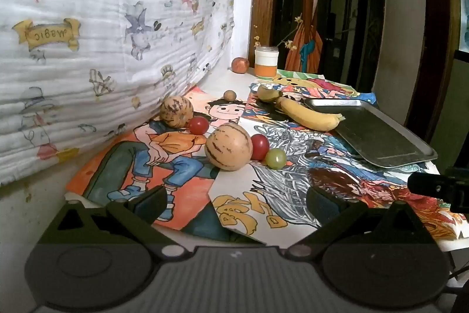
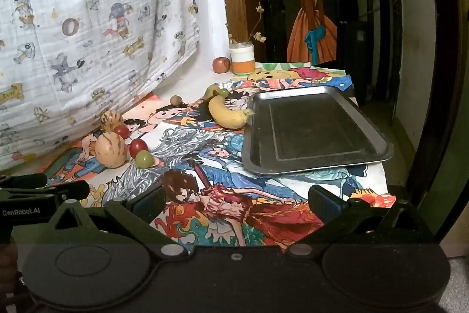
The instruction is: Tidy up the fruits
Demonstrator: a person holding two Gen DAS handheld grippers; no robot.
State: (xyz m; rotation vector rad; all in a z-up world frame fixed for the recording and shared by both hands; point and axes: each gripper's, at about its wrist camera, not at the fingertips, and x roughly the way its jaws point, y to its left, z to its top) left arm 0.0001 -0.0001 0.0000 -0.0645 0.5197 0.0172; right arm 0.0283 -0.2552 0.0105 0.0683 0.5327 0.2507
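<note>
Both grippers, left (image 1: 236,203) and right (image 2: 237,203), hung spread and empty. The striped melon (image 1: 228,146) lay straight ahead of the left jaws, probably nearer them; the tray (image 2: 315,126) sat ahead-right of the right jaws.

Ahead of the right gripper we see bright cartoon drawings (image 2: 222,166) spread flat over the tabletop. To its far left hangs a white cartoon-print cloth (image 2: 88,19). Far ahead stands a small jar (image 2: 242,60) holding dried sprigs, before a painted figure in an orange dress (image 2: 312,28).
</note>
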